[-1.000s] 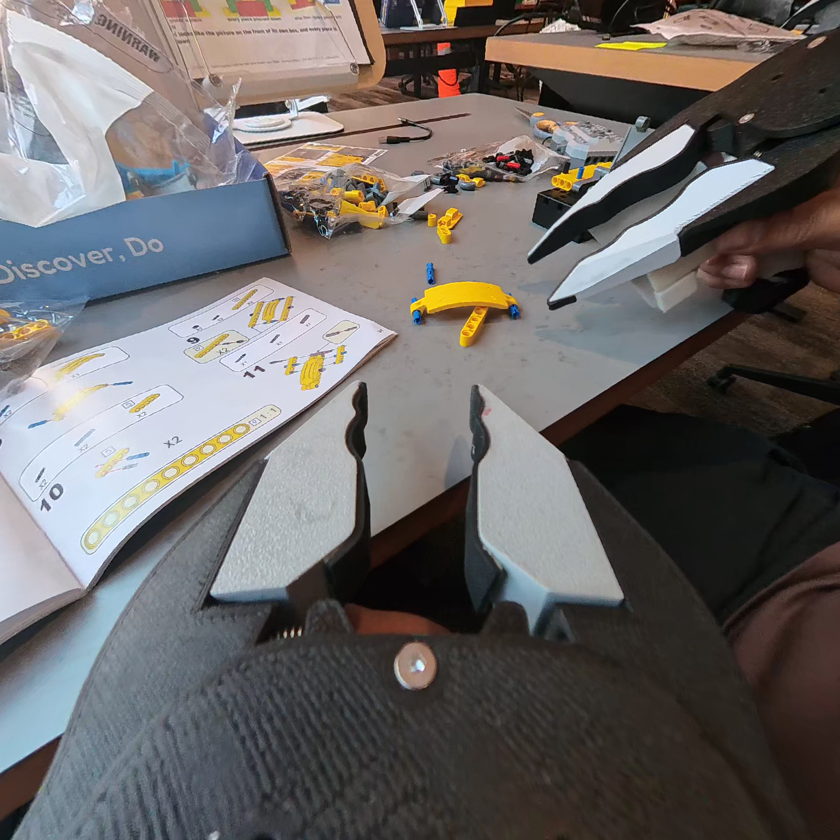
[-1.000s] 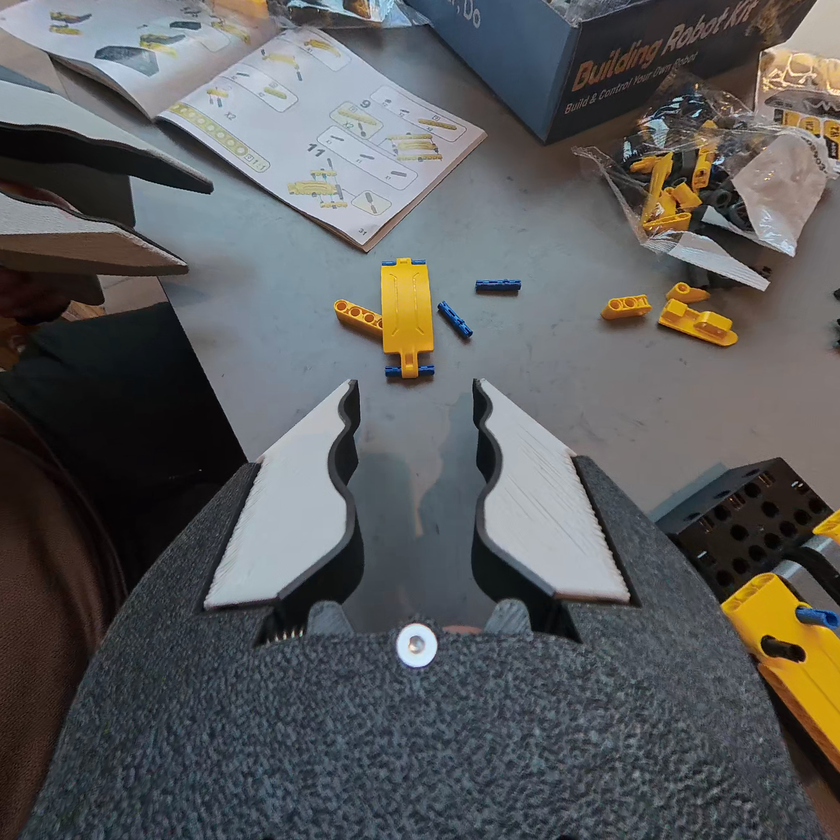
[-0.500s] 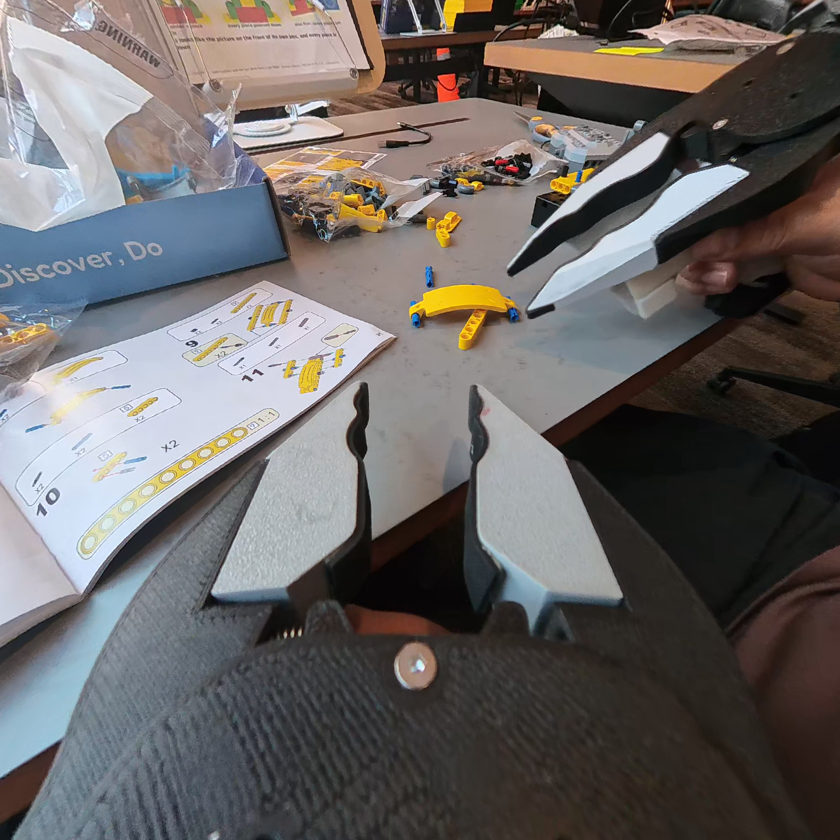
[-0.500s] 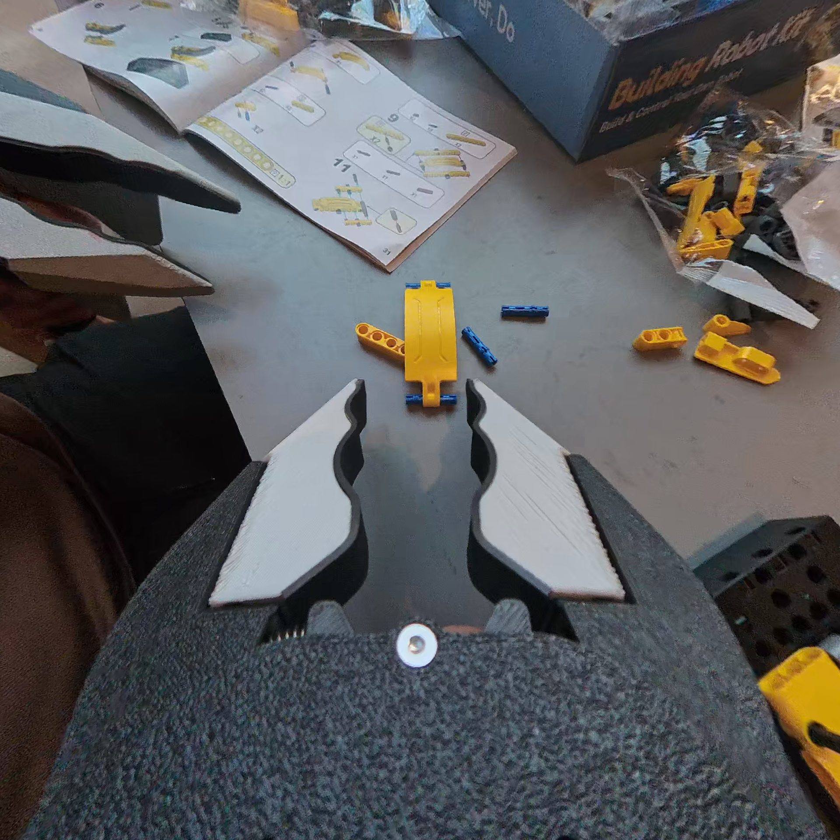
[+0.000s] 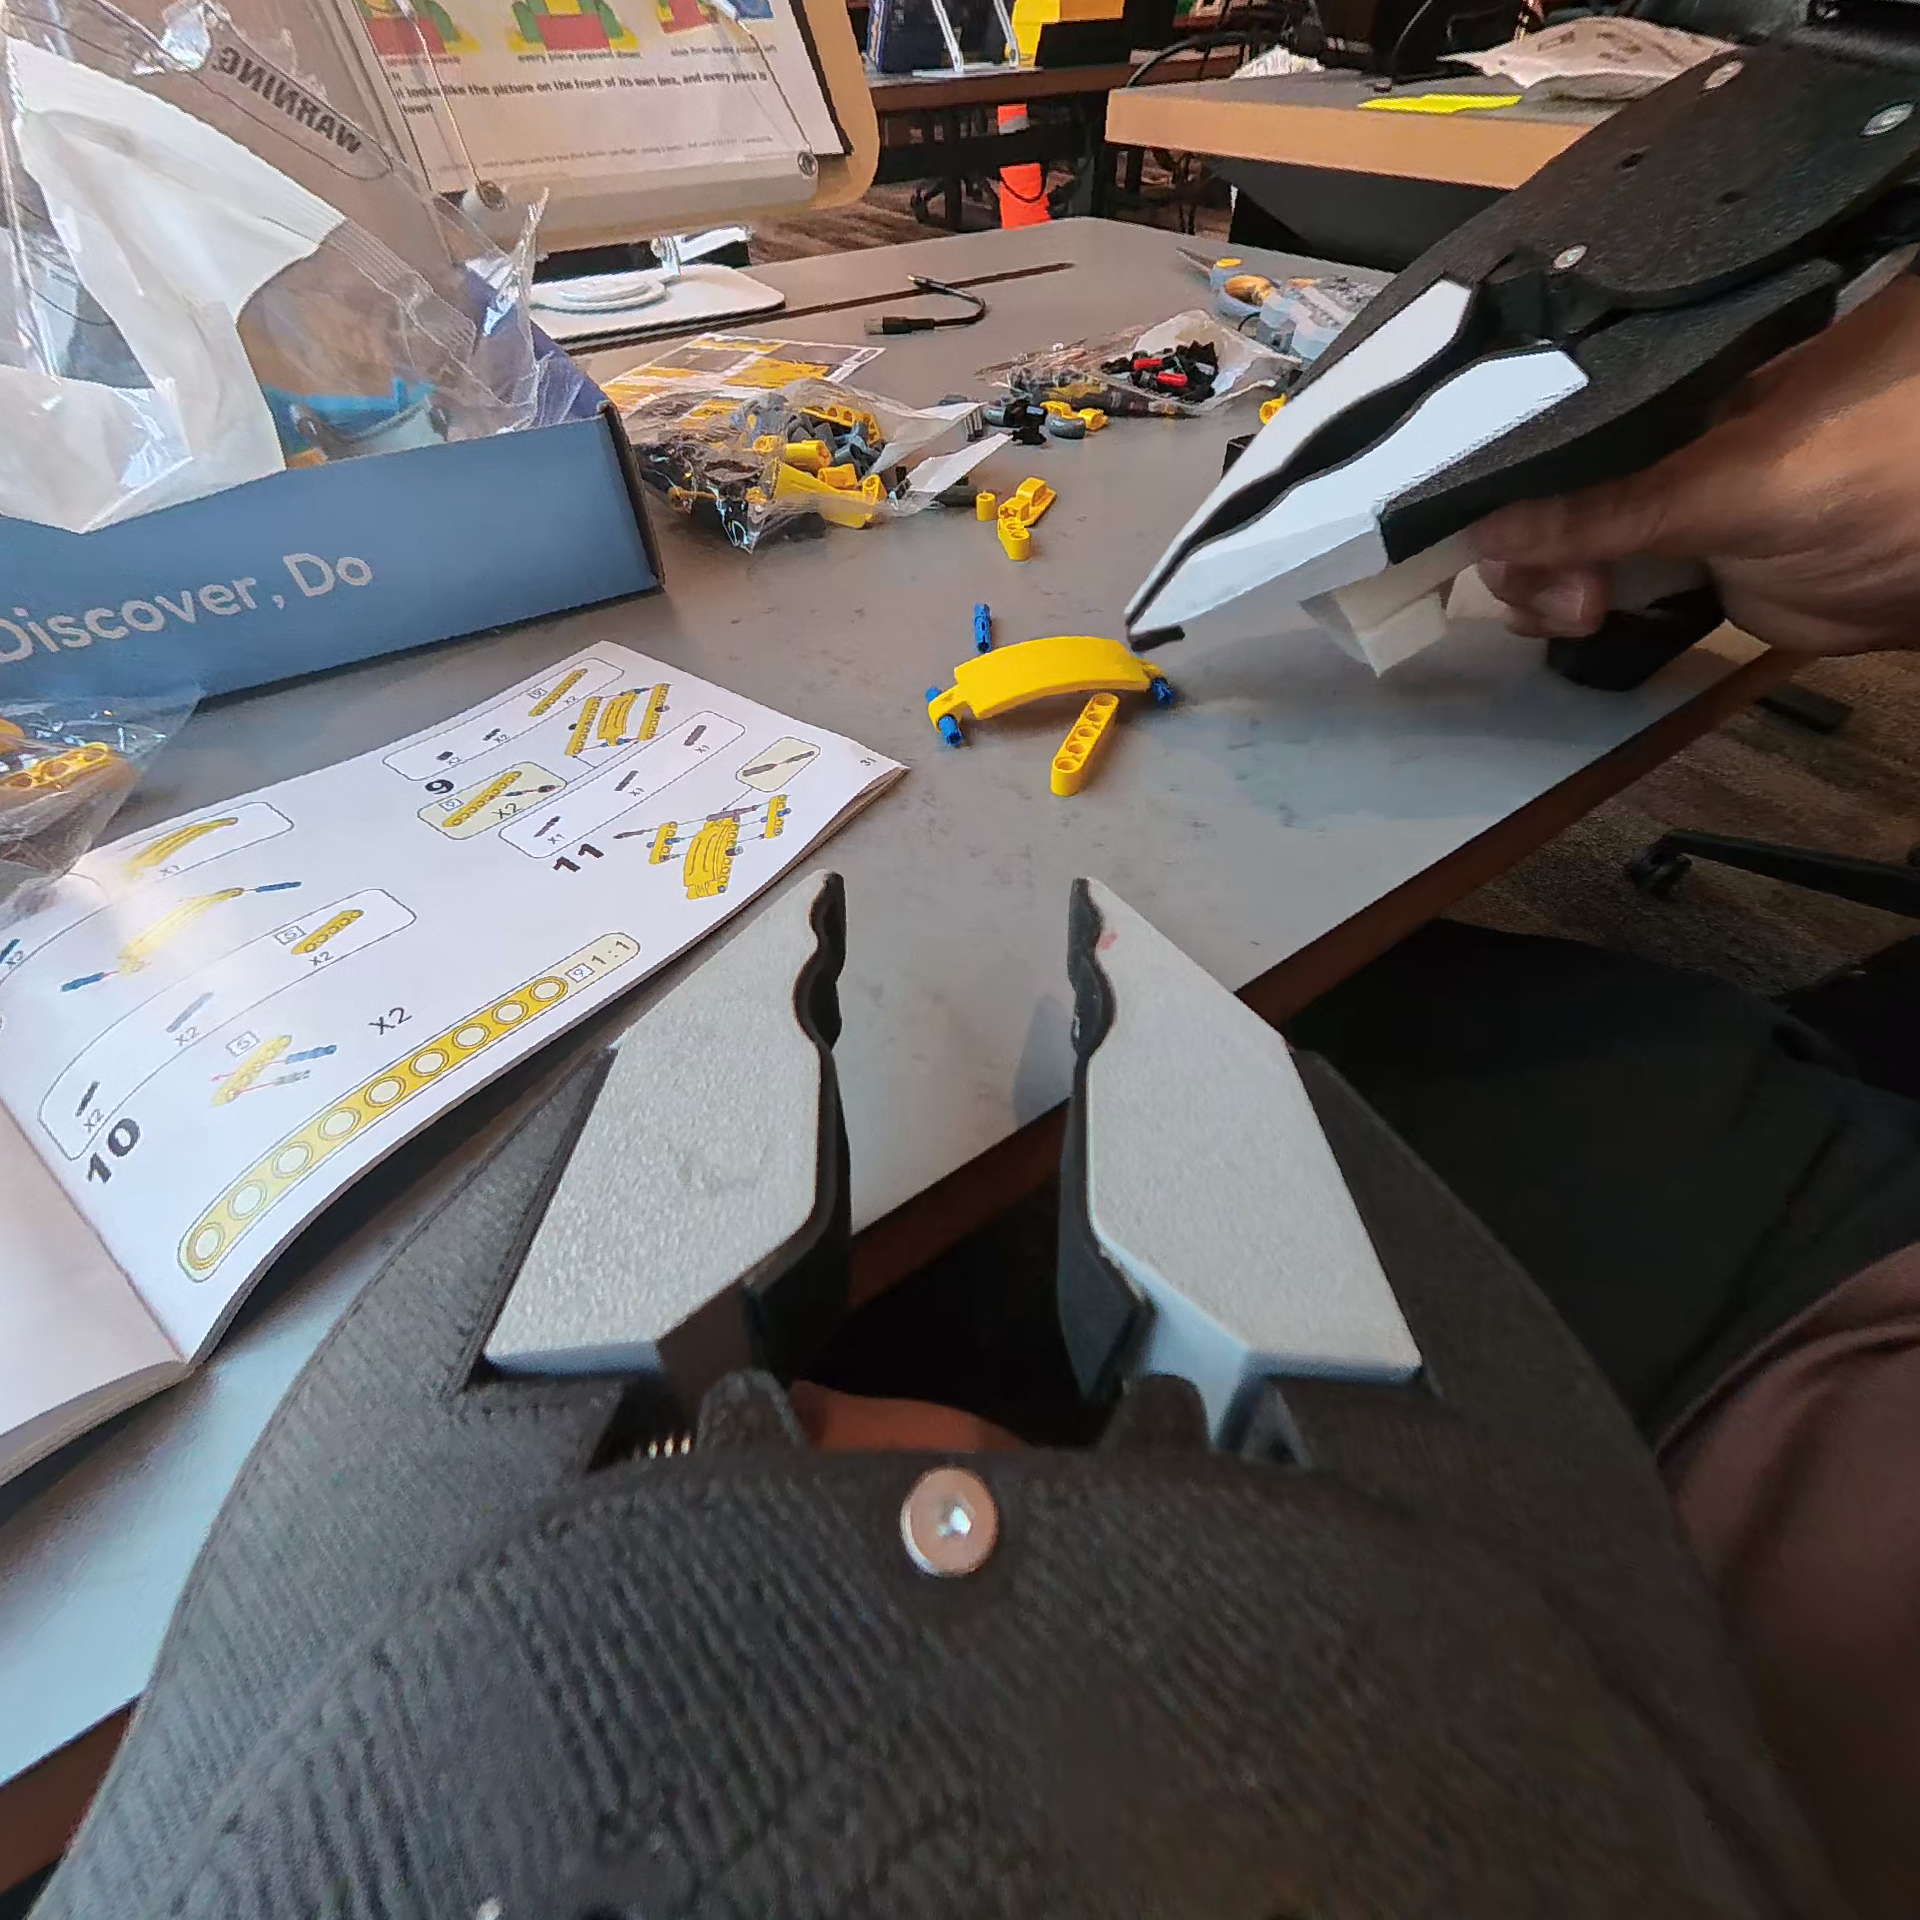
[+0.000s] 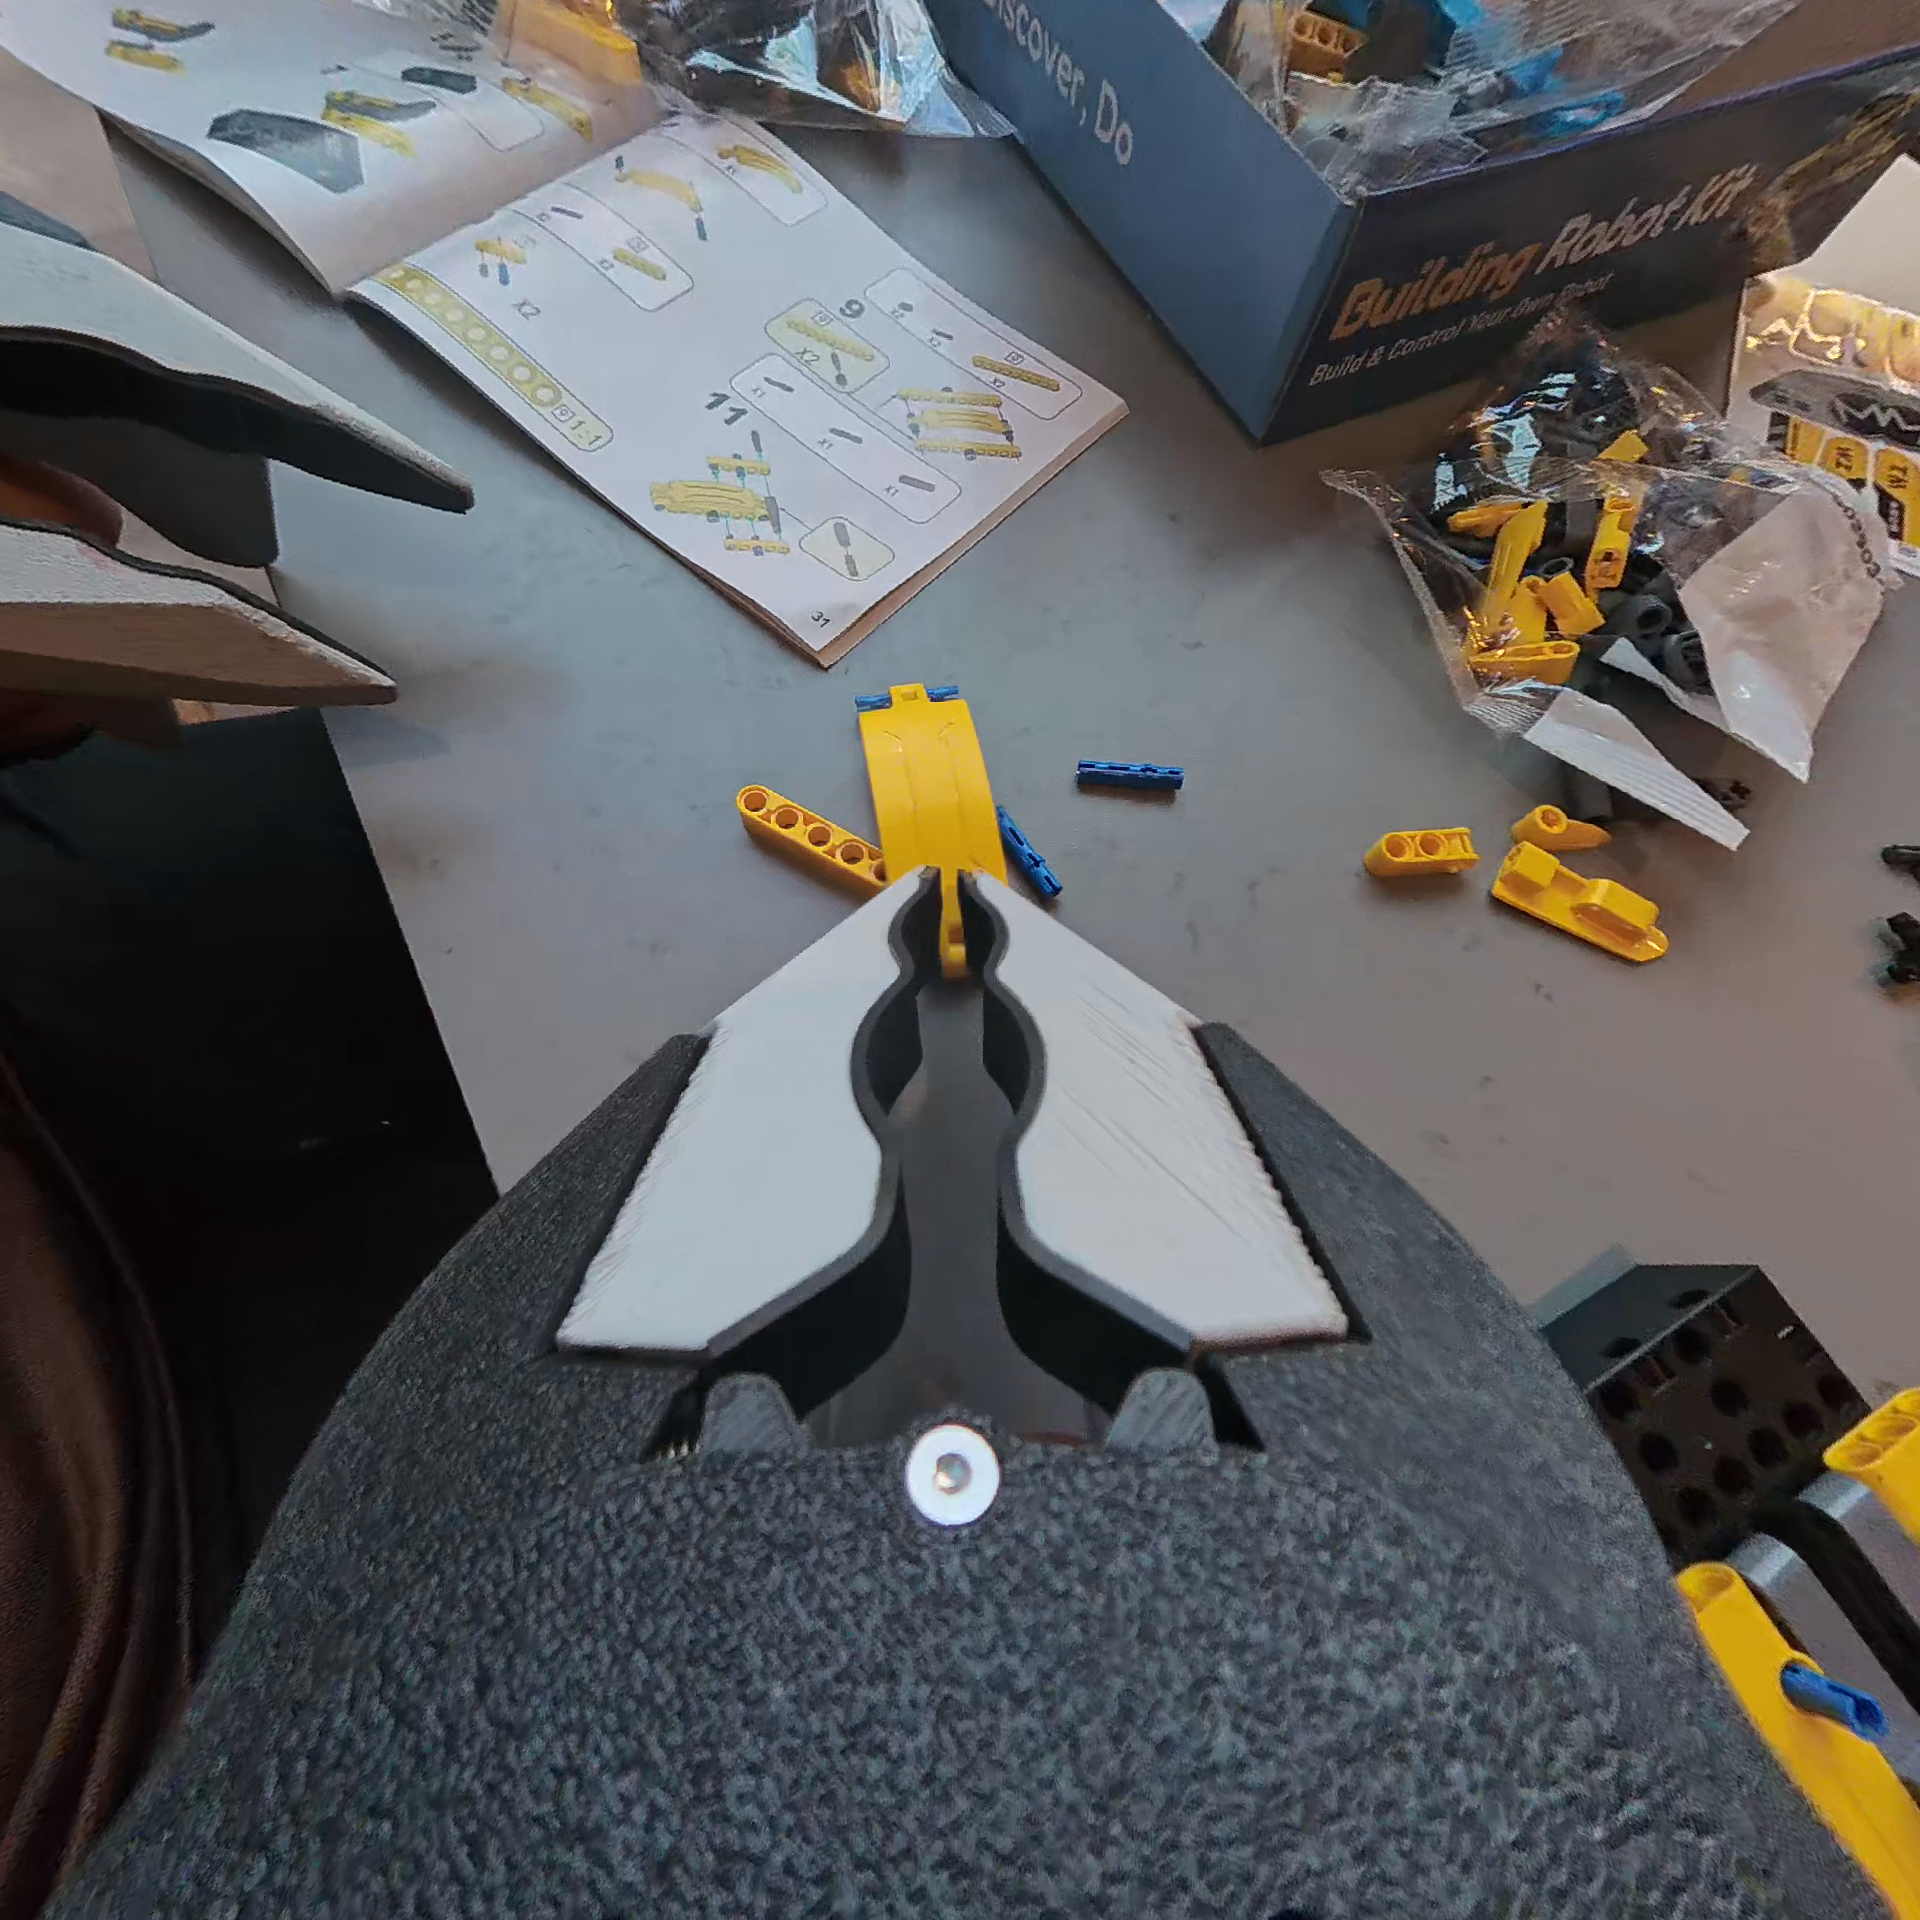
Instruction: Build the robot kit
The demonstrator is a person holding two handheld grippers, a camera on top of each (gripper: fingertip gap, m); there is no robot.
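A yellow curved panel with blue pins at both ends lies on the grey table. My right gripper is shut on the near end tab of this panel; in the left wrist view its tips touch the panel's right end. A yellow holed beam lies against the panel's left side, a blue pin against its right, and another blue pin farther right. My left gripper is open and empty over the table's near edge, beside an open instruction booklet.
A blue kit box with plastic bags stands behind the booklet. A torn bag of yellow and black parts and loose yellow pieces lie to the right. A black holed block sits near the right gripper. The table edge runs close by.
My right gripper has moved forward and down to the yellow panel and closed on its end tab. My left gripper has stayed open and nearly still.
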